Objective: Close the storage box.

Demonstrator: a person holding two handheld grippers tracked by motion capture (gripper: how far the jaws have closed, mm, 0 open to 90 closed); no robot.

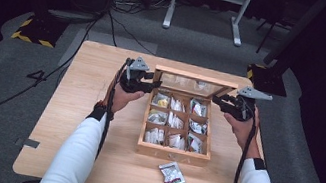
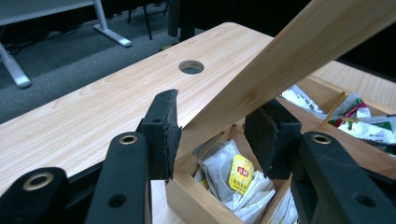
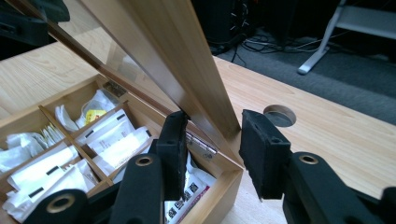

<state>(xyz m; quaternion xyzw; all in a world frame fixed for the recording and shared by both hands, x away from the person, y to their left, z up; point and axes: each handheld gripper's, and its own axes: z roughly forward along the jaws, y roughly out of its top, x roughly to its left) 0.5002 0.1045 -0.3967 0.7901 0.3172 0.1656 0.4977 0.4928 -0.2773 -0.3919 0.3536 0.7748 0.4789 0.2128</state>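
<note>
Loose sachet [image 1: 171, 176] nearest; both grippers, left [image 1: 151, 85] and right [image 1: 218, 101], clamped on wooden box lid [image 1: 192, 84].

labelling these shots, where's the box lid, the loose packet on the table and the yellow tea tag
box lid [image 2: 299, 51], left gripper view, on its wooden frame
loose packet [image 1: 171, 176], high view, on its middle
yellow tea tag [image 2: 242, 173], left gripper view, on its face
</note>
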